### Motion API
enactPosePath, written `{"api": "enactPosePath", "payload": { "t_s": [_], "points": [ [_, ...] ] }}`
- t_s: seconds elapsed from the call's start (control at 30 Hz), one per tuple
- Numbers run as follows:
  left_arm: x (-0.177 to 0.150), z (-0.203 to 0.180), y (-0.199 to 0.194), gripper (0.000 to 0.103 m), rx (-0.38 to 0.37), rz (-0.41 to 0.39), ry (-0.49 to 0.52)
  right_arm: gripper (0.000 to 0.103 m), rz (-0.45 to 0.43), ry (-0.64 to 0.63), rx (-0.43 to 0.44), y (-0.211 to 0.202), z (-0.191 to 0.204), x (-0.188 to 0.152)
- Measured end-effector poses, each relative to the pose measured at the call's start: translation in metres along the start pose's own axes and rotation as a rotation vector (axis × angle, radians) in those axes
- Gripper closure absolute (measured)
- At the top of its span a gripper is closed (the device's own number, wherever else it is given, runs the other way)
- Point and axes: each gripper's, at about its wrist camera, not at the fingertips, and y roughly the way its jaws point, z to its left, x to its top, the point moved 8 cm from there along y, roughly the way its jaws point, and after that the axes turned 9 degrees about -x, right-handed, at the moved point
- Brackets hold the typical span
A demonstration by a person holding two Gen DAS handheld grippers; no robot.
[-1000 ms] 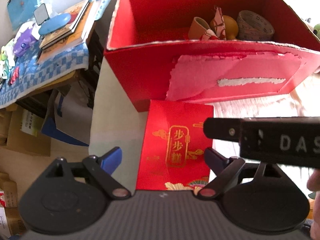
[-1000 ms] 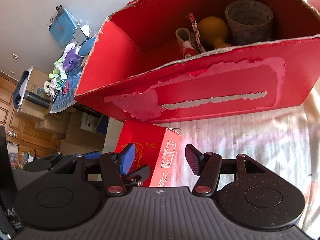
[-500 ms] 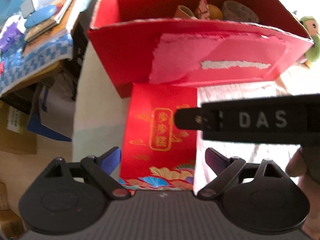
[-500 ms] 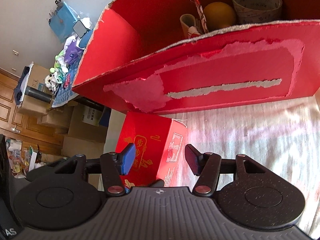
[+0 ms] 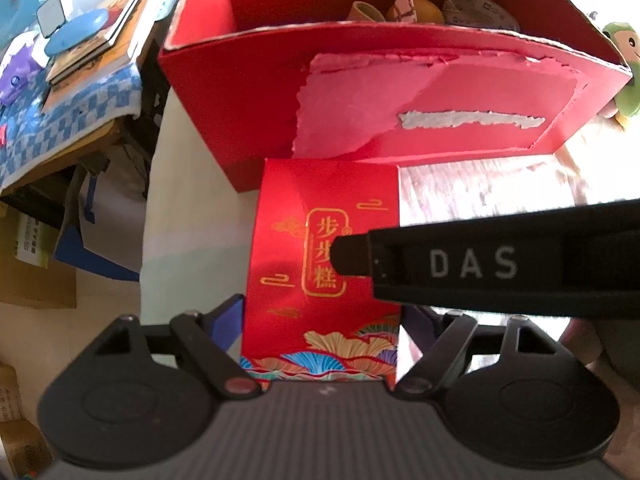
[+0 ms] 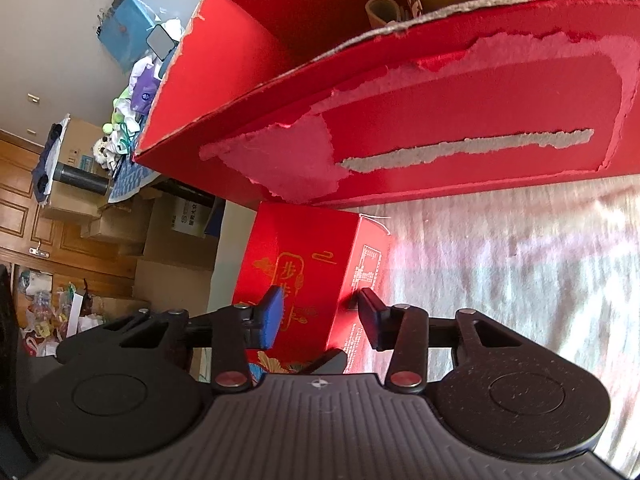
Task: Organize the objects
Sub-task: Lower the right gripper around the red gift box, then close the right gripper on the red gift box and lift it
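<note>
Beside the torn red carton point(image 5: 248, 92), both grippers point(image 5: 322, 320) point(image 6: 318, 312) straddle a small red gift box point(image 5: 328, 264), jaws open, seemingly not yet clamped; squeezing and lifting come next.

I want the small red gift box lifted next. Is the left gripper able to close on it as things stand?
Probably yes. The left gripper is open with the small red gift box between its fingers; the right gripper overhead may hinder lifting.
</note>
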Motion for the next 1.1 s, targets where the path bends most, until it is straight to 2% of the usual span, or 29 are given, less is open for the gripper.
{"api": "enactPosePath", "payload": {
  "t_s": [0.17,0.5,0.77,1.1],
  "points": [
    [0.002,-0.003,-0.002,0.023,0.000,0.004,0.013,0.064,0.002,-0.008,-0.016,-0.005,-0.004,-0.001],
    [0.009,-0.035,0.000,0.023,-0.045,0.029,0.087,0.065,-0.002,0.022,-0.063,-0.023,-0.029,-0.002],
    [0.015,-0.083,0.003,0.023,-0.093,0.044,0.202,0.065,-0.030,0.103,-0.102,-0.048,-0.067,-0.006],
    [0.026,-0.168,0.004,0.024,-0.177,0.030,0.418,0.065,-0.151,0.224,-0.200,-0.098,-0.127,-0.011]
  ]
}}
